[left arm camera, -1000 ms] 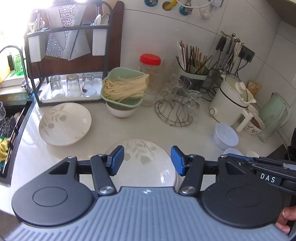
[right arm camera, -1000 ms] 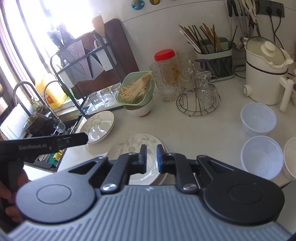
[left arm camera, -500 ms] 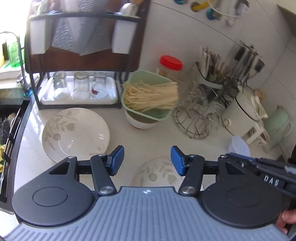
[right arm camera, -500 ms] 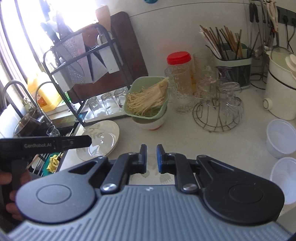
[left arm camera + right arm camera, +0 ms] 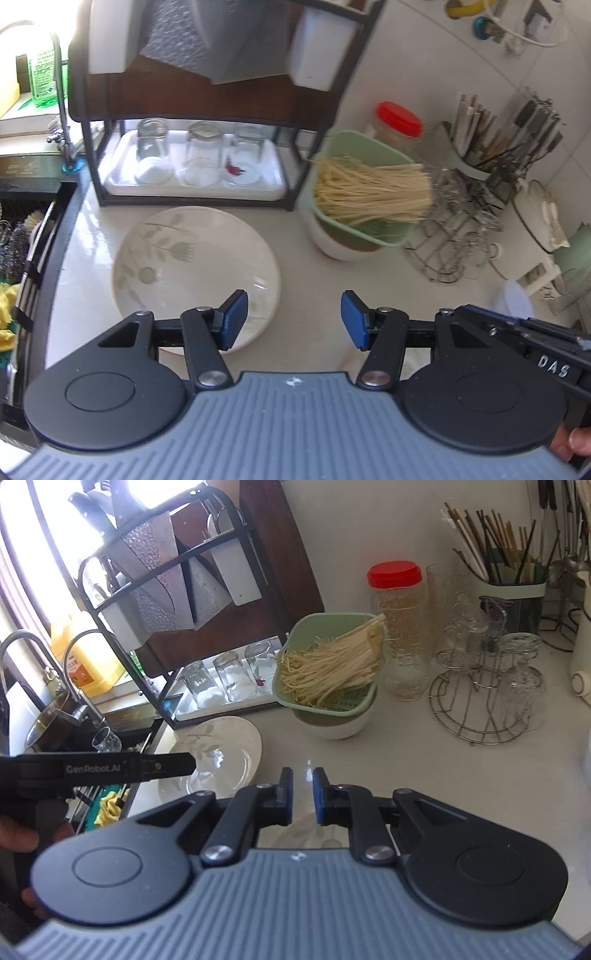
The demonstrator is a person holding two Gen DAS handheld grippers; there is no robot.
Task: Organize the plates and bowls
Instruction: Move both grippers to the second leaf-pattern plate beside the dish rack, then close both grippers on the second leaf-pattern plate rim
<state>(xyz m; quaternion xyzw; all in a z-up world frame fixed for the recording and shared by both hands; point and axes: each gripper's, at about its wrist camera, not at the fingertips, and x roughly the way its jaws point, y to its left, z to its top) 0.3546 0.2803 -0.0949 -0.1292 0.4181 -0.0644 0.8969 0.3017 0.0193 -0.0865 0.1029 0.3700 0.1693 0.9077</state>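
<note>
Left wrist view: left gripper (image 5: 291,319) with jaws parted and empty, poised above the near rim of a shallow white ceramic plate with grey leaf print (image 5: 192,269), lying flat on the pale surface (image 5: 369,284) in front of the black dish rack (image 5: 192,110). Judged step: approach to this plate; next move calls for lowering onto the rim and closing. Right gripper (image 5: 303,794) with jaws nearly shut, empty. Count: two leaf-print plates, the second (image 5: 310,832) mostly hidden beneath the right gripper; one white bowl (image 5: 340,247) under a green noodle strainer (image 5: 365,192); three upturned glasses (image 5: 199,151).

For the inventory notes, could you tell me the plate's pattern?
White plate with grey-green leaf and flower sprigs; clearest in the left wrist view.
</note>
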